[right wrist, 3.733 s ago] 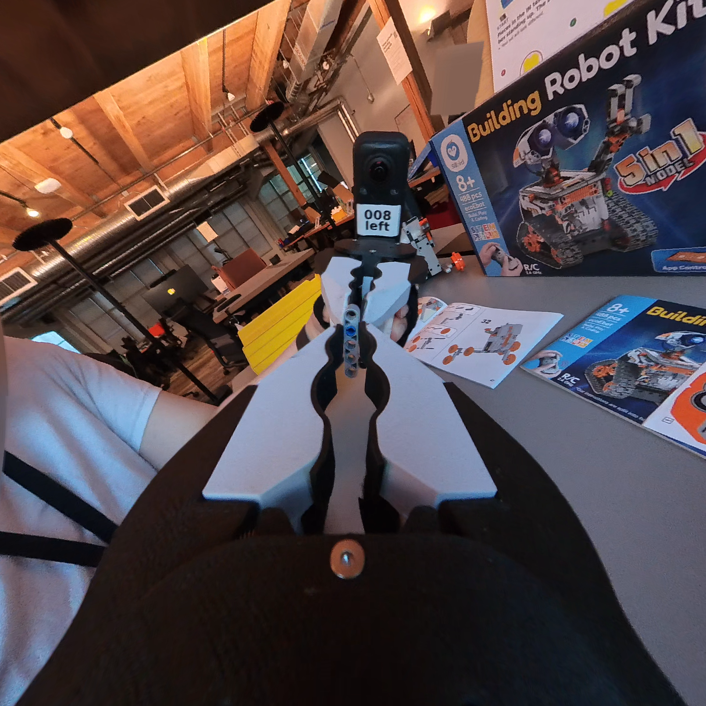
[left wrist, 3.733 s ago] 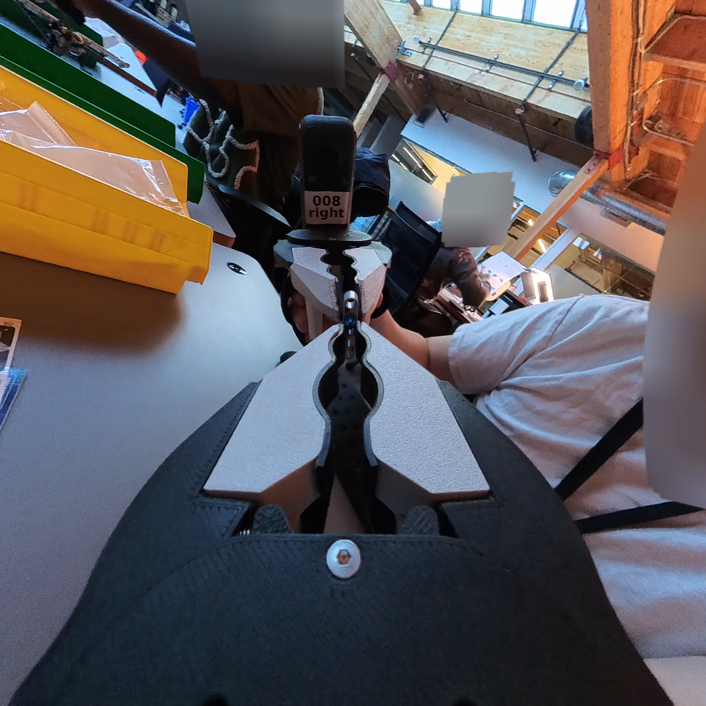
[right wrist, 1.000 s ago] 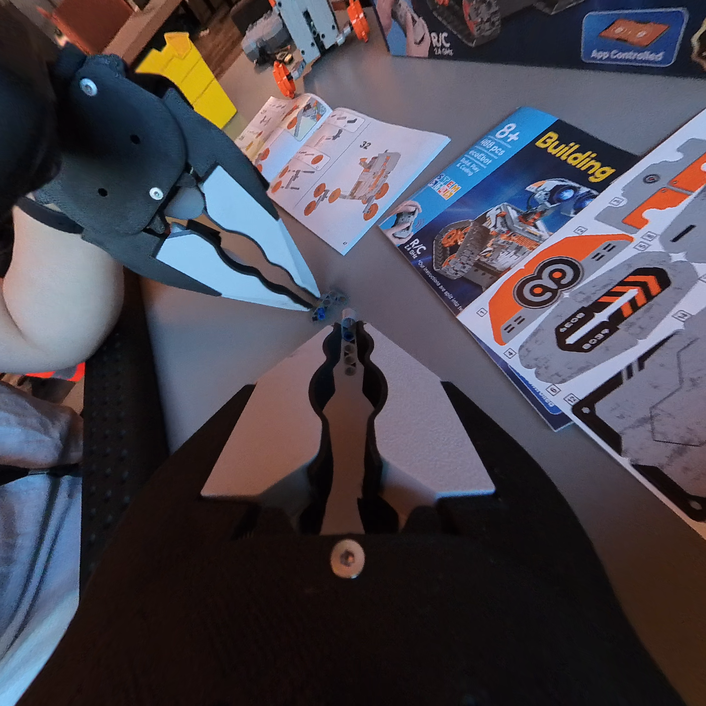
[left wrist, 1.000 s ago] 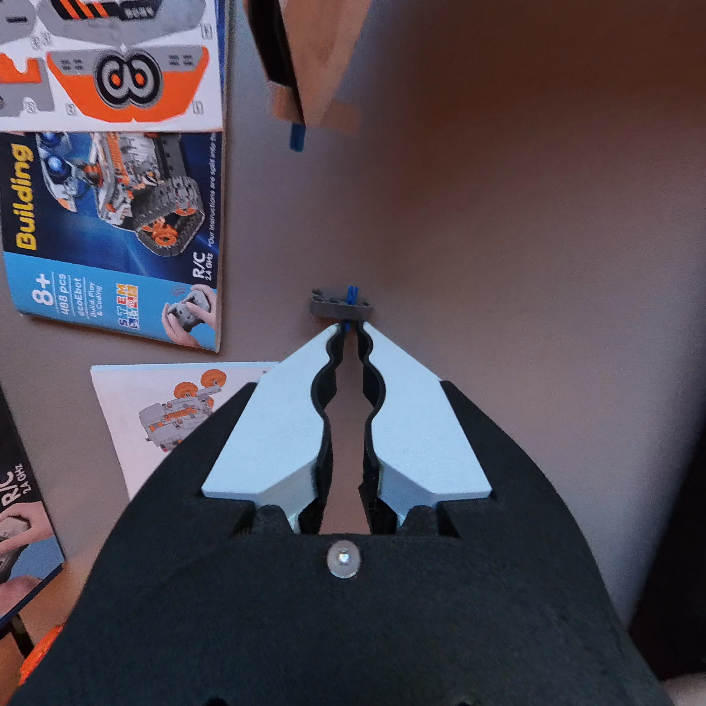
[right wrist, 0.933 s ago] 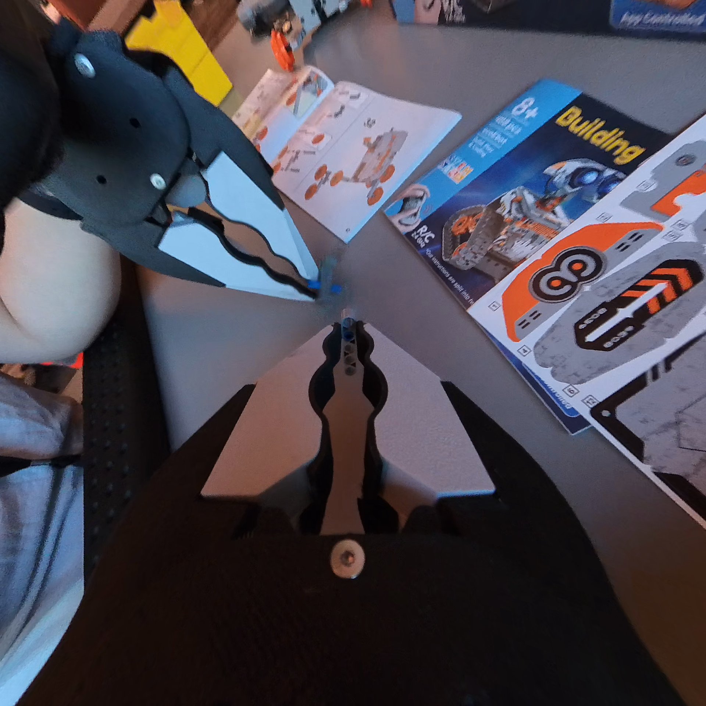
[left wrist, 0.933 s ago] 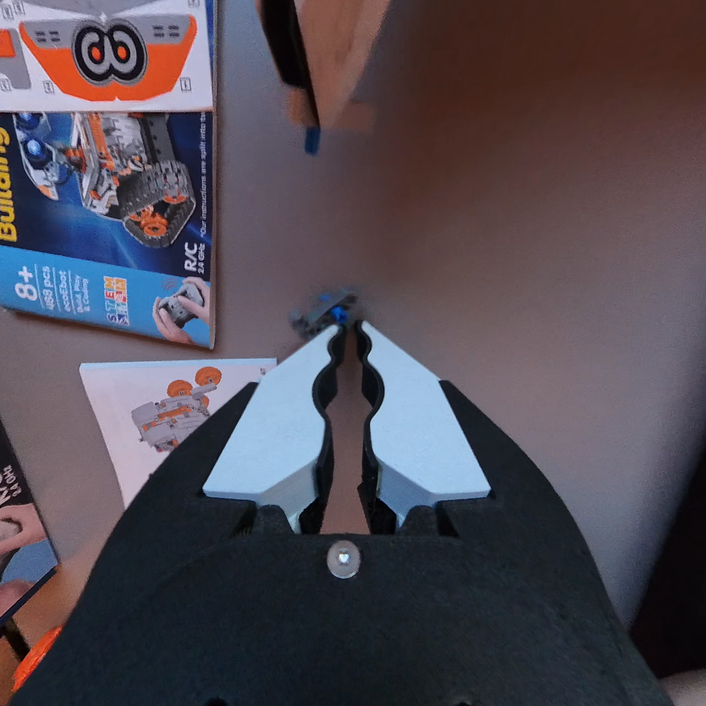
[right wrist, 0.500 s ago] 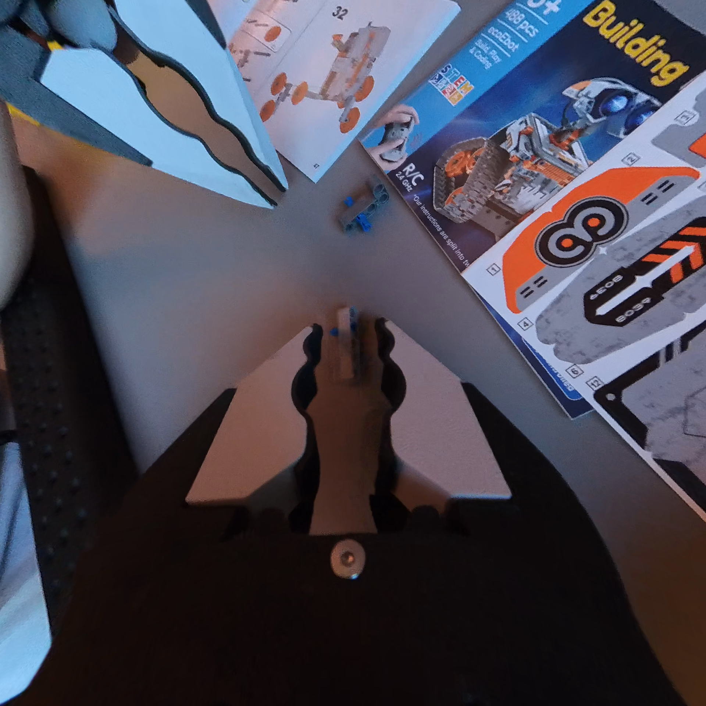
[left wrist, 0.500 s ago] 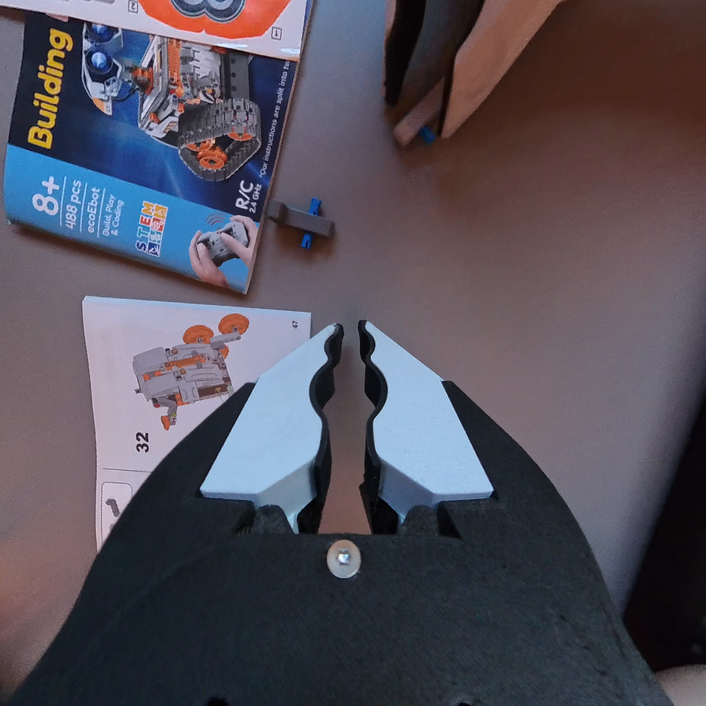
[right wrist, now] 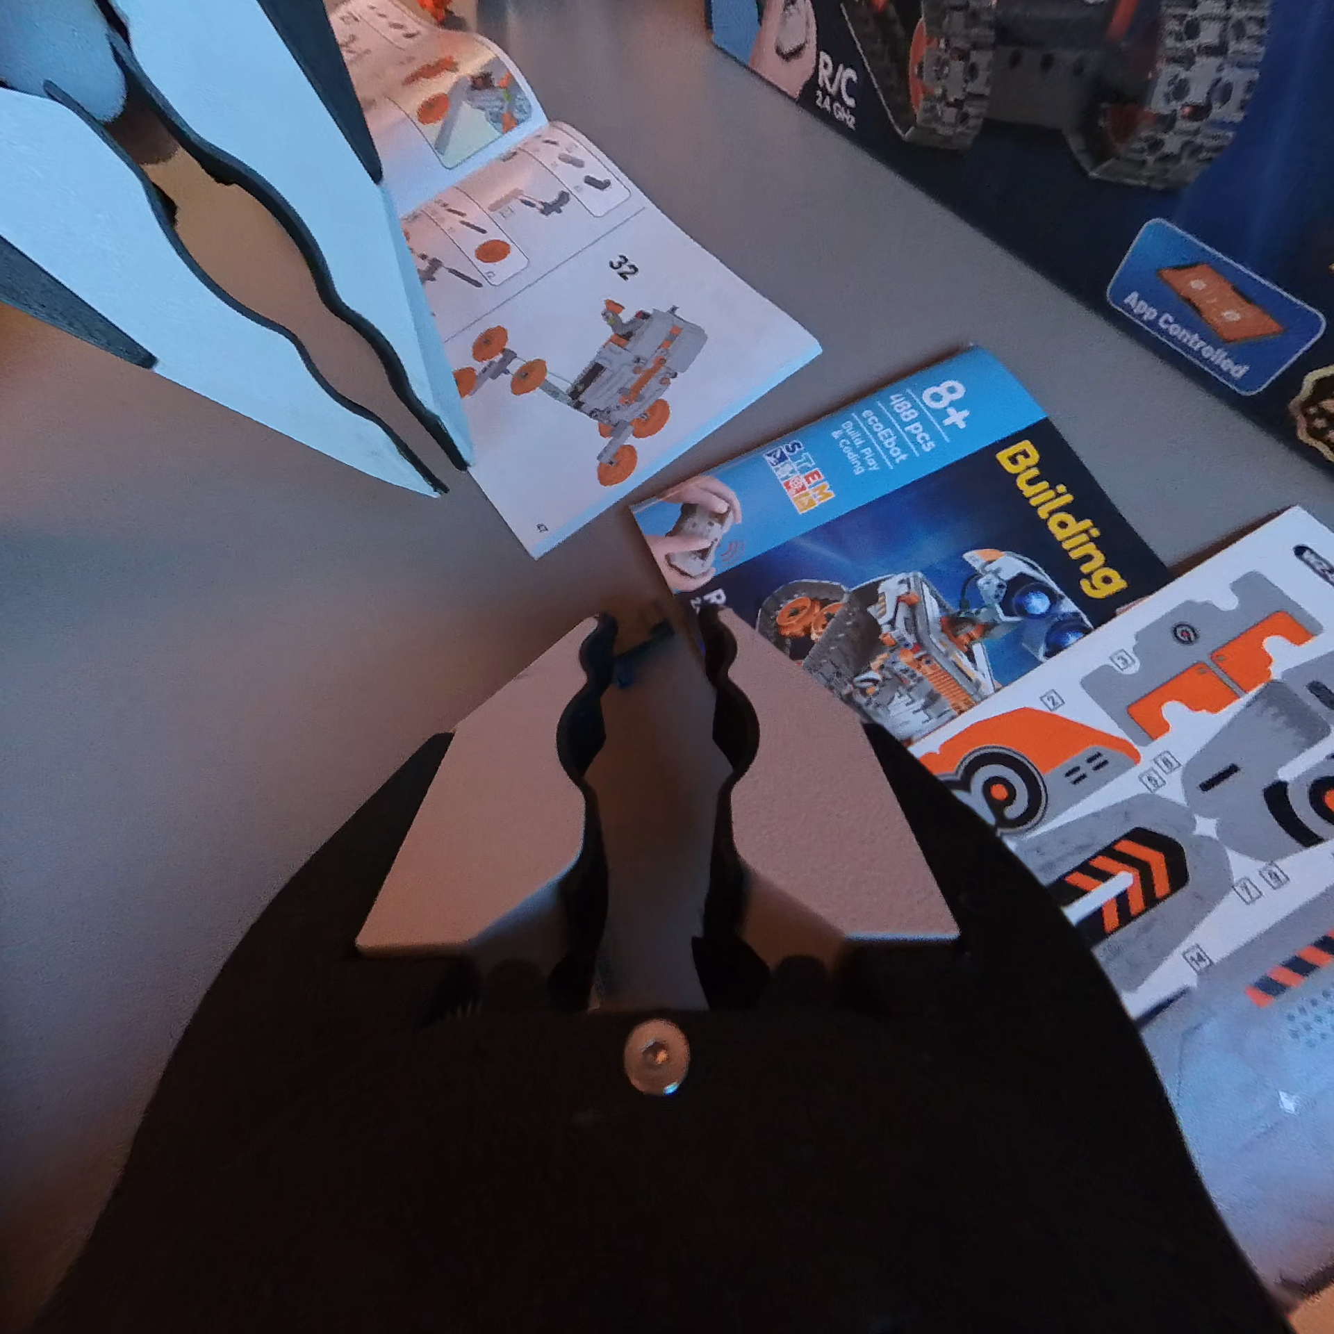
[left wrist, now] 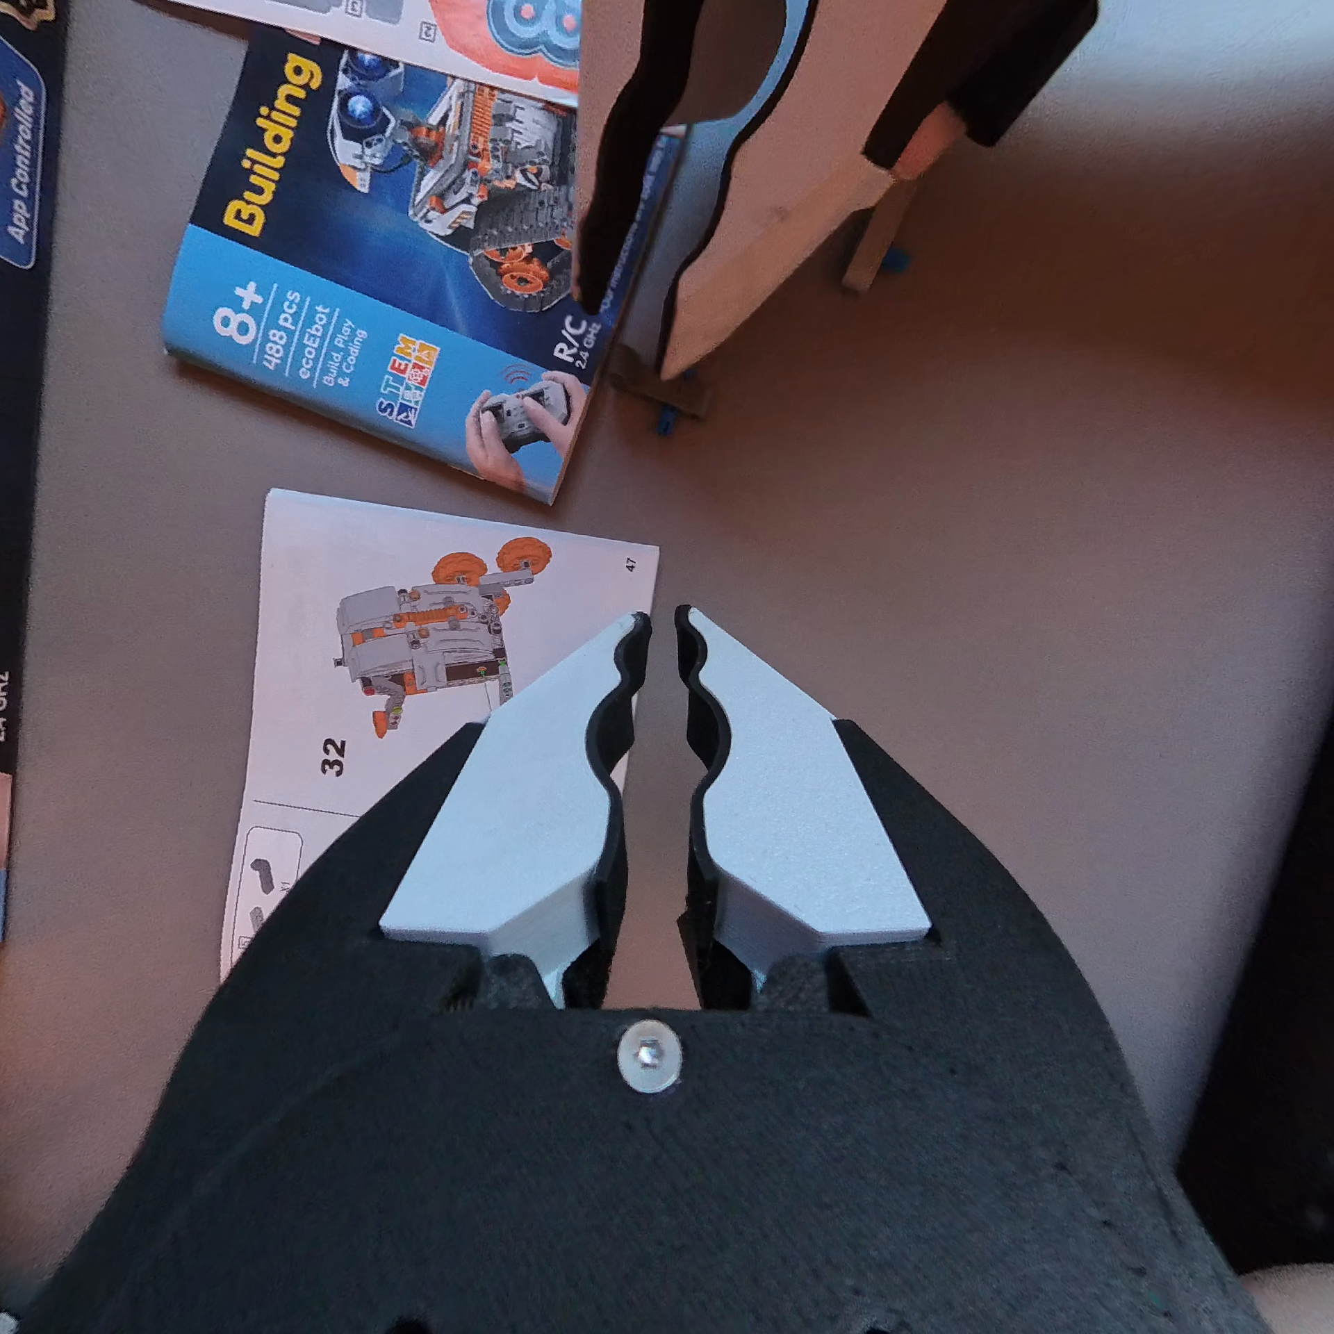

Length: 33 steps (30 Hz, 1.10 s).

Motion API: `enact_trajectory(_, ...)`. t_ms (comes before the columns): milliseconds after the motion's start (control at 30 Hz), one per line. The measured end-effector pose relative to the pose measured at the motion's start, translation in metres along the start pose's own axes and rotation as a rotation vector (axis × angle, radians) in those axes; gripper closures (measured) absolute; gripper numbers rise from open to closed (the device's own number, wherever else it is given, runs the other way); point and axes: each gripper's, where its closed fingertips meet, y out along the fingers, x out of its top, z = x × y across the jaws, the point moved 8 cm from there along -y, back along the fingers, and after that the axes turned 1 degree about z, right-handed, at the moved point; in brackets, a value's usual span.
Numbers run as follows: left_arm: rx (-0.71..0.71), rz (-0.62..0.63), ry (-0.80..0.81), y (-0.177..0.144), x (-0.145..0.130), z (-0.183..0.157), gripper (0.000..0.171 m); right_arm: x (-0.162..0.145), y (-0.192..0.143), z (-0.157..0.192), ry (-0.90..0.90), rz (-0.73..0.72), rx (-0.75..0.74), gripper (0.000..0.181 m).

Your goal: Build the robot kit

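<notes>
Left claw: my left gripper (left wrist: 663,613) hangs above the table (left wrist: 1010,577), jaws a narrow slit apart, holding nothing.
Below it: the edge of the white instruction sheet (left wrist: 404,650).
Right claw: my right gripper (right wrist: 650,621) is spread wider, tips down at the table, gripping nothing.
Small part: the grey piece with a blue pin (right wrist: 639,642) lies on the table between those tips; contact unclear through blur.
Alongside: the blue booklet (right wrist: 902,520), just beside that piece.
Farther off: a second grey beam (left wrist: 870,249) on the table.
</notes>
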Motion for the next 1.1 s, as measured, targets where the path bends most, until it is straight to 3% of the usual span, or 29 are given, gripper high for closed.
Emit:
enact_trajectory(100,-0.006,-0.026,-0.008,-0.002,0.000,0.002,0.167,0.000,0.006,-0.002,0.002,0.013,0.052,0.158)
enact_trajectory(200,-0.017,-0.048,-0.015,-0.002,0.001,0.003,0.167,-0.002,0.010,-0.001,-0.015,0.040,0.103,0.172)
enact_trajectory(267,-0.027,-0.092,-0.021,-0.003,0.003,0.004,0.167,0.000,0.007,-0.002,-0.024,0.028,0.076,0.173)
enact_trajectory(400,-0.116,-0.301,-0.099,-0.013,0.015,0.008,0.160,0.014,-0.019,0.005,-0.117,-0.168,0.036,0.174)
enact_trajectory(500,-0.320,-0.520,-0.207,-0.024,0.021,0.011,0.148,0.025,-0.047,0.024,-0.273,-0.445,0.064,0.174)
enact_trajectory(633,-0.863,-0.827,-0.336,-0.042,0.028,0.002,0.134,0.040,-0.085,0.046,-0.358,-0.767,0.093,0.174)
enact_trajectory(700,-0.989,-0.865,-0.327,-0.044,0.034,-0.004,0.130,0.045,-0.097,0.051,-0.363,-0.857,0.101,0.174)
enact_trajectory(800,-1.059,-0.938,-0.269,-0.048,0.048,-0.015,0.124,0.045,-0.100,0.053,-0.380,-0.883,0.095,0.174)
enact_trajectory(967,-1.118,-0.946,-0.297,-0.039,0.058,-0.018,0.152,0.045,-0.098,0.054,-0.387,-0.892,0.106,0.174)
enact_trajectory(1100,-1.107,-0.944,-0.273,-0.040,0.058,-0.019,0.153,0.045,-0.097,0.053,-0.359,-0.909,0.141,0.174)
